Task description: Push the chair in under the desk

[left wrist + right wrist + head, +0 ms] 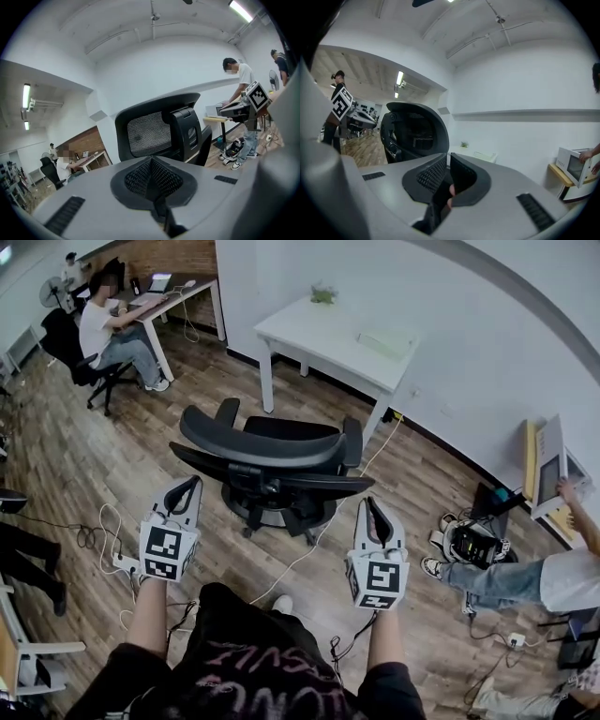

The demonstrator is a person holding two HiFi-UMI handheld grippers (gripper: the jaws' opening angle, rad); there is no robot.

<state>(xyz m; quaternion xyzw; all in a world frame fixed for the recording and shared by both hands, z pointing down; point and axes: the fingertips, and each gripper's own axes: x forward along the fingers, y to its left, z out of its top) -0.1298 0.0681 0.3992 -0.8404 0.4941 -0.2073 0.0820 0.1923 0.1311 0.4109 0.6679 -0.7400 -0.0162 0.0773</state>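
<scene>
A black mesh office chair (272, 465) stands on the wood floor with its backrest toward me, a short way in front of the white desk (337, 338) by the wall. My left gripper (187, 487) is shut and empty, its tips just short of the backrest's left end. My right gripper (376, 511) is also shut and empty, close to the backrest's right end. The left gripper view looks over the closed left gripper (152, 174) at the chair (154, 131). In the right gripper view, the chair (415, 131) is ahead on the left and the desk (473, 154) lies beyond it.
A white cable (314, 540) runs across the floor under the chair. A person (108, 334) sits at another desk at the back left. At the right, another person (525, 577) stands by a shelf, with a bag (473, 542) on the floor nearby.
</scene>
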